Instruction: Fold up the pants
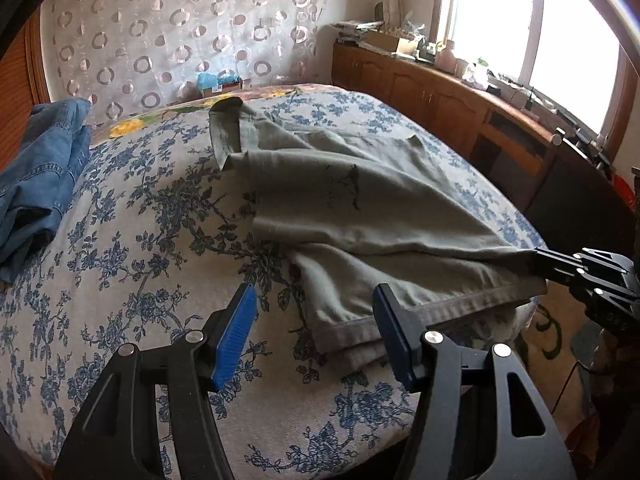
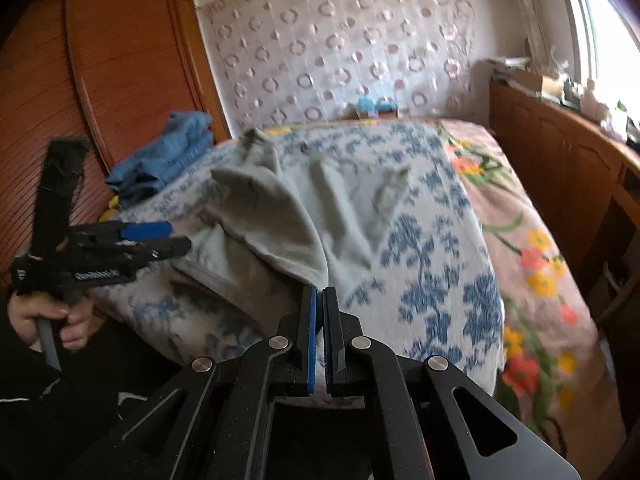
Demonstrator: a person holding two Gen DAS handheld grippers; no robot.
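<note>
Grey-green pants [image 1: 360, 200] lie spread on the bed with the blue floral cover [image 1: 140, 240], waistband far, leg hems at the near edge. My left gripper [image 1: 316, 296] is open just above the near hem, one blue pad each side of the cloth corner. My right gripper [image 1: 536, 258] comes in from the right and is shut on the edge of a pant leg. In the right wrist view the right gripper [image 2: 320, 292] pinches the pants [image 2: 280, 232], pulling a fold up. The left gripper [image 2: 172, 236] shows open at the left there.
Folded blue jeans [image 1: 36, 184] lie at the bed's far left, also in the right wrist view [image 2: 168, 156]. A wooden wardrobe [image 2: 80, 100] stands left. A wooden cabinet [image 1: 440, 100] with clutter runs under the window on the right. A patterned curtain hangs behind.
</note>
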